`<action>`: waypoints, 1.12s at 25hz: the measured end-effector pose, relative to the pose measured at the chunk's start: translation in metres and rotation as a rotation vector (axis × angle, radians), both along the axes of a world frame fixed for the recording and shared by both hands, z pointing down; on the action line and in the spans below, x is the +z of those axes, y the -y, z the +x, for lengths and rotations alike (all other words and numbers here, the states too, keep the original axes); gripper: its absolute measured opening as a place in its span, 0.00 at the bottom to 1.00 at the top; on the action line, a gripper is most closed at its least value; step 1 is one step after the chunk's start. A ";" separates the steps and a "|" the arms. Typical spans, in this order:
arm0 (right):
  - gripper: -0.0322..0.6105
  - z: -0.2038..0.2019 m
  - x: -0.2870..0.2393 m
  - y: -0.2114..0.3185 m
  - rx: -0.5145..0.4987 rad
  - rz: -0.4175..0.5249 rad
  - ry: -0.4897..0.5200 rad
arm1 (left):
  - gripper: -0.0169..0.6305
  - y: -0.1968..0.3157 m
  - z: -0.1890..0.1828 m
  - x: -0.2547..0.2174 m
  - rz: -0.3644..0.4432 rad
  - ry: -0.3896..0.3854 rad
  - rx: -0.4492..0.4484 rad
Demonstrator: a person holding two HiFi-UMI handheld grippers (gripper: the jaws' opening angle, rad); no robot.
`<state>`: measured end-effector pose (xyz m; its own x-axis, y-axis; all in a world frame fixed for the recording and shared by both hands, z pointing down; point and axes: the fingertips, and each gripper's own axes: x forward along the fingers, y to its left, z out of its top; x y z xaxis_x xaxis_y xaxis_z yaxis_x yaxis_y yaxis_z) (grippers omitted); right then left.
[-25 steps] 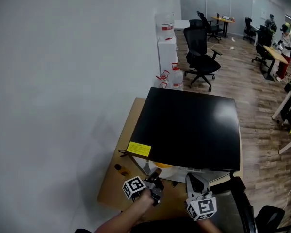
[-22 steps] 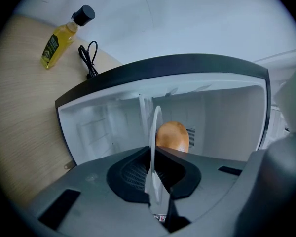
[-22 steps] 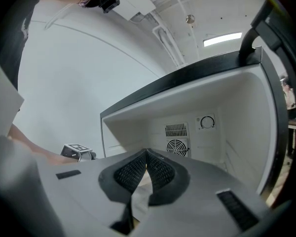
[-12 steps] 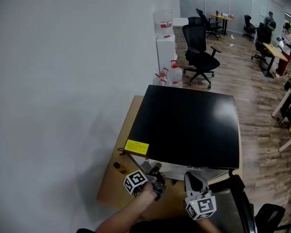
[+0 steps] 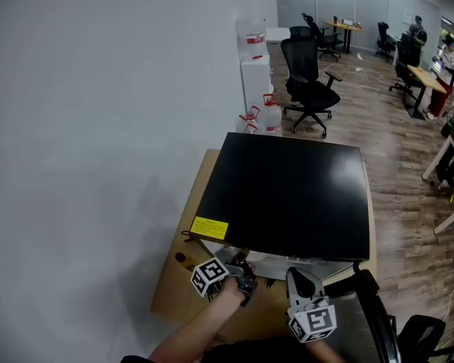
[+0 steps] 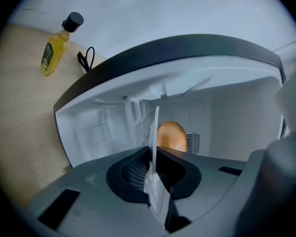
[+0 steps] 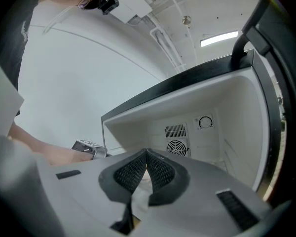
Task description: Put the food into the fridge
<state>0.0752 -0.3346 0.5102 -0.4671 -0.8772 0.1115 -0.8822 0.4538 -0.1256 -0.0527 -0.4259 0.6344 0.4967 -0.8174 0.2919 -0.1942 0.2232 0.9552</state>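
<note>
A black mini fridge (image 5: 287,195) stands on a wooden table, its door (image 5: 359,308) swung open at the lower right. My left gripper (image 5: 242,265) reaches into the opening. In the left gripper view its jaws (image 6: 153,152) are shut on a thin white edge (image 6: 154,127) that stands upright. A round orange-brown food item (image 6: 171,135) lies just beyond, inside the white fridge interior (image 6: 103,132). My right gripper (image 5: 296,277) points into the fridge beside it. Its jaws (image 7: 146,154) meet at the tips. Something pale shows in the gap behind them; I cannot tell if it is held.
A yellow oil bottle (image 6: 56,43) and a black cable (image 6: 86,58) lie on the table (image 5: 174,293) left of the fridge. The fridge's back wall carries a fan grille (image 7: 176,147) and dial (image 7: 205,122). Water jugs (image 5: 268,116) and an office chair (image 5: 306,82) stand behind.
The orange food seen under the fridge's front edge a second ago is now hidden beneath the black top in the head view. Both grippers have barely shifted.
</note>
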 end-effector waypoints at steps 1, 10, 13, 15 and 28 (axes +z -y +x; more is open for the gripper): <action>0.14 0.000 0.000 -0.001 0.000 -0.001 0.000 | 0.07 0.002 0.001 -0.001 -0.001 -0.002 0.004; 0.14 0.008 -0.001 -0.007 0.011 0.004 0.001 | 0.07 0.018 0.000 -0.006 0.007 0.077 -0.004; 0.14 0.012 0.000 -0.010 0.016 0.002 0.001 | 0.07 0.022 0.002 -0.007 0.001 0.110 0.001; 0.14 0.013 0.002 -0.012 0.018 -0.001 0.002 | 0.07 0.024 0.002 -0.007 -0.001 0.139 0.001; 0.14 0.014 -0.006 -0.023 0.009 0.030 -0.019 | 0.23 0.034 0.000 -0.021 0.150 0.588 0.035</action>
<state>0.0891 -0.3114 0.5038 -0.4575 -0.8842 0.0943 -0.8882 0.4494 -0.0954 -0.0528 -0.4595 0.6137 0.3145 -0.8569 0.4085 -0.7035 0.0786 0.7063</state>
